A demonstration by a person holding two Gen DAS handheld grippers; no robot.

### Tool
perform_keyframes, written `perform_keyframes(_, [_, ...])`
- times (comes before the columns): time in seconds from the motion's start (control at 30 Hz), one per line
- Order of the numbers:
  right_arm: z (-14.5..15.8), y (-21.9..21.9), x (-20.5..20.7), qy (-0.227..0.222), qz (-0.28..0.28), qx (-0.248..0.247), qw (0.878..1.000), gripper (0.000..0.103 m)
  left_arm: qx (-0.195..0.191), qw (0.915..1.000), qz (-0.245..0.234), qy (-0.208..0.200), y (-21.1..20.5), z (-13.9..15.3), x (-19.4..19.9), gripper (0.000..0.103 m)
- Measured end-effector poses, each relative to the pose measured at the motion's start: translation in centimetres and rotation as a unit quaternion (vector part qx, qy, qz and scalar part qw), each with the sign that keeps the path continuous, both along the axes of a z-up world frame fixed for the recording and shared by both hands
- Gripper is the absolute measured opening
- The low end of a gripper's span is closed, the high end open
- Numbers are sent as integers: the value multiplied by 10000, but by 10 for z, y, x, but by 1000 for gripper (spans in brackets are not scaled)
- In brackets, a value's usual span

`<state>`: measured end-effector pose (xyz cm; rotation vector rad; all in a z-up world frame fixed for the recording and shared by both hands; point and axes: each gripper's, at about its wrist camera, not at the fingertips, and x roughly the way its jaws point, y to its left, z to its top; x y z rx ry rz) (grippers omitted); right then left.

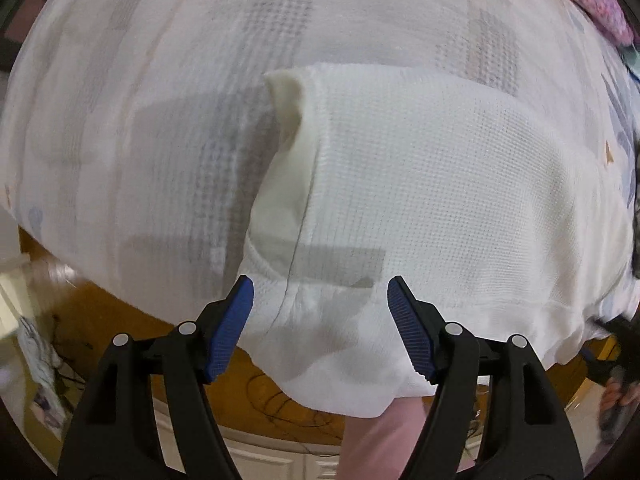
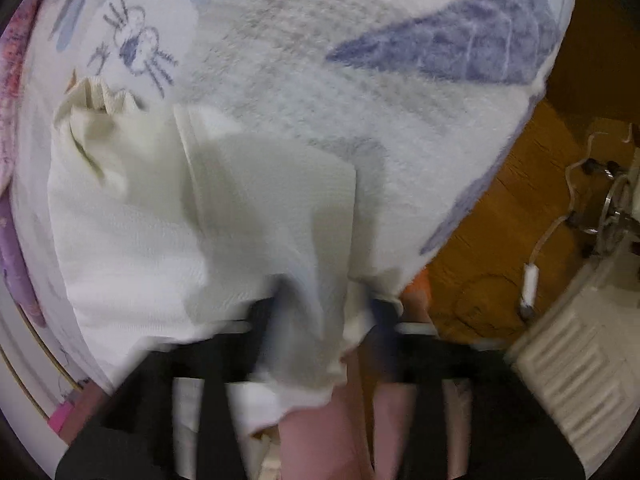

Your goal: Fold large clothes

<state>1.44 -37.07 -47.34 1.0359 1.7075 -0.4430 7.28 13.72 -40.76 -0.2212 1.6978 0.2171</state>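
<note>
— Blue pads of the left gripper (image 1: 320, 304) fill the bottom of the left wrist view. How do they stand?

— Wide apart, with nothing between them. They hang above the white garment (image 1: 400, 184), which lies below the gap, untouched.

— And the right gripper (image 2: 320, 320)?

— It sits blurred at the bottom centre of the right wrist view. Its jaws look spread; a hanging flap of the garment's near edge drapes between them, and the pads do not appear to press on it.

— Where is the garment?

— On the patterned bedspread (image 1: 140, 100), centre to right of the left view, its near edge spilling over the bed's side toward the wooden floor (image 2: 500, 208).

— How far along does the folding seem?

— Judging by its compact, roughly rectangular shape with layered edges at the left, several folds look done. The overhanging edge and a bunched cuff (image 2: 92, 100) at the upper left of the right view suggest tidying or one more fold remains.

— Counts, largest first?

— One bedspread, one garment, two grippers.
</note>
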Motion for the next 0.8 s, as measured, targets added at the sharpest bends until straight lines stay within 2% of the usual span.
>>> perform_keyframes(0.07, [21, -3, 8, -205, 118, -154, 9996, 82, 115, 9998, -127, 41, -4, 0, 9, 74])
perform_keyframes(0.17, [49, -6, 27, -383, 452, -512, 9969, 84, 55, 9999, -95, 19, 2, 1, 29, 78])
perform_keyframes(0.3, [56, -3, 63, -633, 858, -588, 9926, 85, 10, 10000, -34, -80, 1, -1, 63, 83])
perform_keyframes(0.37, [56, -3, 87, -725, 961, -647, 9906, 85, -32, 9997, 93, -206, 4, -4, 79, 90])
perform_keyframes(0.47, [47, -4, 122, -855, 1133, -626, 9879, 85, -333, 9990, 262, -138, 11, -17, 94, 90])
perform_keyframes(0.57, [36, -2, 150, -761, 1433, -620, 9848, 86, -501, 9975, 498, -99, 12, -35, 105, 90])
perform_keyframes(0.6, [26, 2, 159, -654, 1591, -556, 9835, 86, -573, 9960, 691, -31, 14, -44, 107, 90])
perform_keyframes(0.7, [7, 12, 175, -792, 1750, -303, 9809, 87, -796, 9901, 1157, -87, 17, -53, 106, 90])
perform_keyframes(0.73, [4, 16, 182, -838, 1850, -217, 9789, 92, -859, 9884, 1243, -161, 17, -54, 106, 83])
perform_keyframes(0.8, [-6, 25, 194, -925, 2159, -172, 9719, 93, -935, 9854, 1388, -307, 21, -56, 94, 71])
